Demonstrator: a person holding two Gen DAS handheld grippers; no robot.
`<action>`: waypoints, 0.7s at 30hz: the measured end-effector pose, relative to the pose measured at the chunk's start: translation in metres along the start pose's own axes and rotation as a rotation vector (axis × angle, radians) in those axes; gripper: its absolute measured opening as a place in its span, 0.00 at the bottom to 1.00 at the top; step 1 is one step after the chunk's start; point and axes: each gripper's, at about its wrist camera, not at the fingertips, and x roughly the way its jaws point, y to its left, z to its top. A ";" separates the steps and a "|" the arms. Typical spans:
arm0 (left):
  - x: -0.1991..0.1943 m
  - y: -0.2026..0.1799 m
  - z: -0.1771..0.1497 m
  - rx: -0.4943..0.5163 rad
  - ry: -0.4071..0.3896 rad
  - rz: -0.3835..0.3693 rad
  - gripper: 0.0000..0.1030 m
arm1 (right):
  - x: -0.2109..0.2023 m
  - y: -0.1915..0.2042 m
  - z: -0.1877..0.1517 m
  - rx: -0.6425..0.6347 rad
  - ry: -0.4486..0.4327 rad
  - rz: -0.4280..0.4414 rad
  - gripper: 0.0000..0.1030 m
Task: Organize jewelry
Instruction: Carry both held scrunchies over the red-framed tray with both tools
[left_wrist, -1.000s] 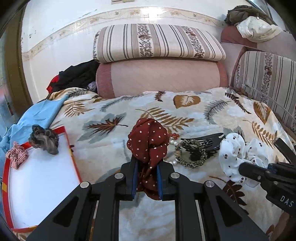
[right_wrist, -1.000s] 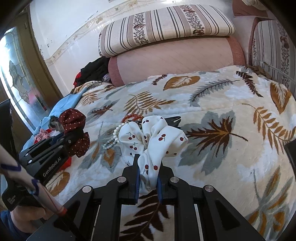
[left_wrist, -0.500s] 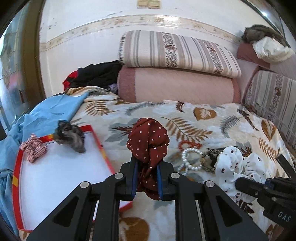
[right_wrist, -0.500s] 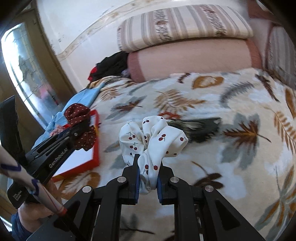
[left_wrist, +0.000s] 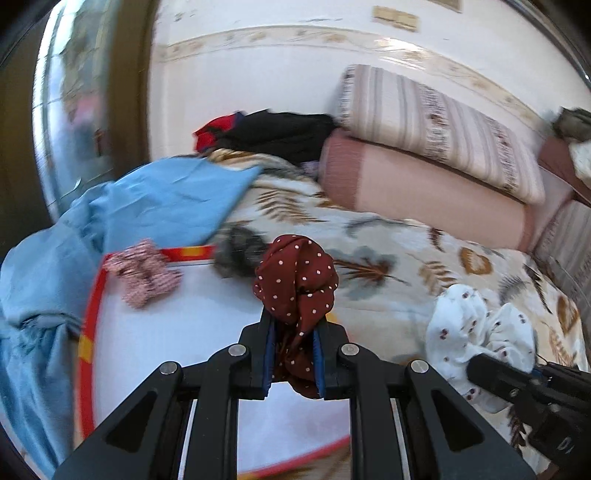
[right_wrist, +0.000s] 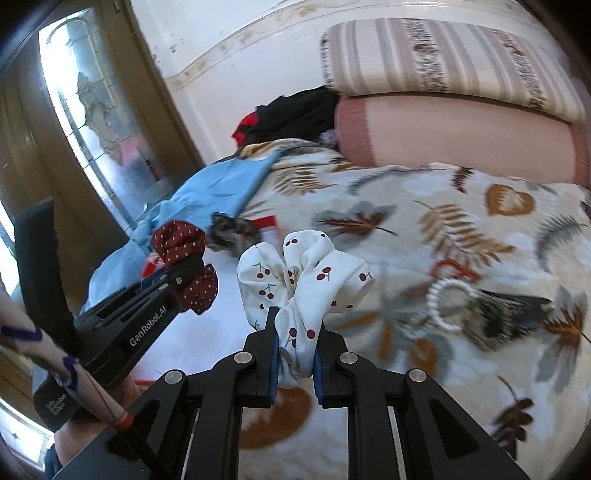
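Partly, the grey scrunchie (left_wrist: 240, 254) blurs behind the maroon scrunchie (left_wrist: 295, 284).

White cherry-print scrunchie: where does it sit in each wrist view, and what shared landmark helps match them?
Left wrist: white cherry-print scrunchie at lower right, clamped by the right gripper.
Right wrist: bottom centre, between that gripper's pads.
Shared landmark: the red-rimmed white tray, lower left in the left wrist view, left of centre in the right.

lower folds of the dark red dotted scrunchie (left_wrist: 295, 291) tucked out of sight between the left claw (left_wrist: 294, 363) pads. grey scrunchie (left_wrist: 240, 254) partly hidden behind it and smeared by blur. white tray (left_wrist: 88, 317) cut off at the near edge. pearl bracelet (right_wrist: 448, 306) and dark hair clip (right_wrist: 517, 314) blurred, details unreadable.
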 end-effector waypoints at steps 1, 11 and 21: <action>0.002 0.010 0.003 -0.015 0.010 0.009 0.16 | 0.005 0.004 0.003 0.000 0.006 0.011 0.15; 0.045 0.085 0.012 -0.142 0.139 0.134 0.16 | 0.070 0.047 0.027 0.008 0.100 0.112 0.15; 0.062 0.108 0.005 -0.189 0.201 0.173 0.16 | 0.133 0.060 0.025 0.041 0.205 0.132 0.15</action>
